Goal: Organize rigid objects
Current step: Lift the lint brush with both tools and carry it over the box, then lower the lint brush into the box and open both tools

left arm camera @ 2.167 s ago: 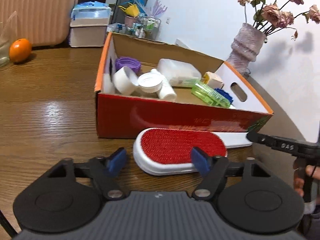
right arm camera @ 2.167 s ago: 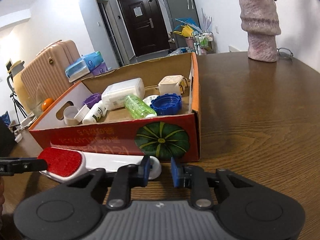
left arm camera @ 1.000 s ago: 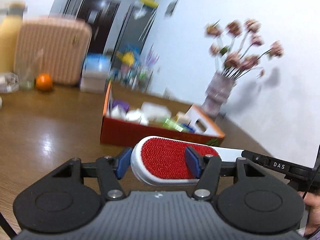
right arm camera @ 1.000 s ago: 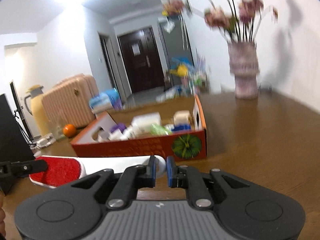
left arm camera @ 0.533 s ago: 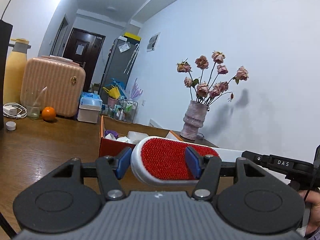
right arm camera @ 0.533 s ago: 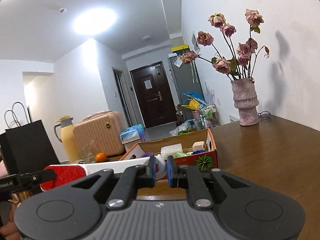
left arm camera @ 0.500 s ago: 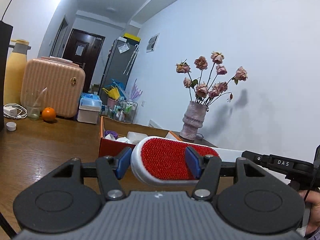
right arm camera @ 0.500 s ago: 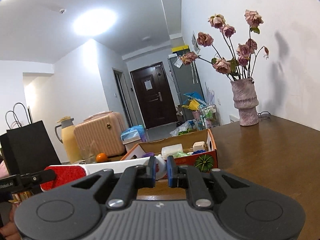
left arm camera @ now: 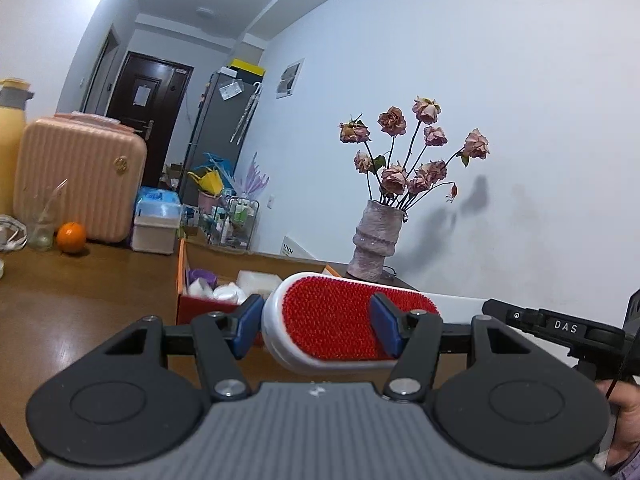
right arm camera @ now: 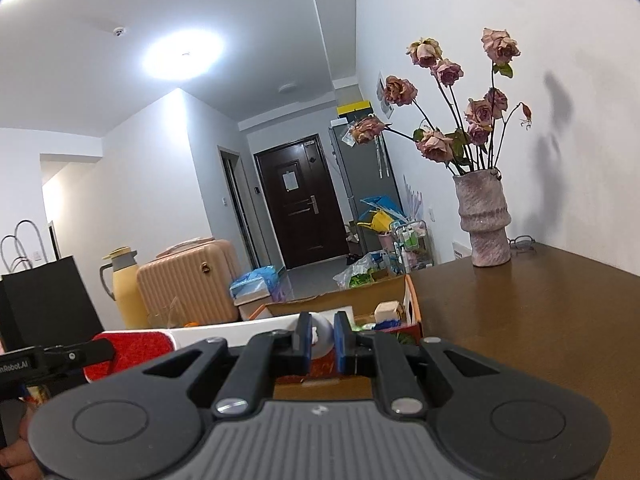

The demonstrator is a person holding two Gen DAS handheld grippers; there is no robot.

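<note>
Holding one lint brush [left arm camera: 332,326] over one cardboard box [right arm camera: 412,306] with two grippers, left gripper [left arm camera: 316,330] pinching its red head, right gripper [right arm camera: 321,342] clamped on its white handle.

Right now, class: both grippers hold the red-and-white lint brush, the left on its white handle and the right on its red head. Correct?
Swapped. The left wrist view shows the left gripper clamping the lint brush at its red head; the right gripper pinches the white handle end.
</note>
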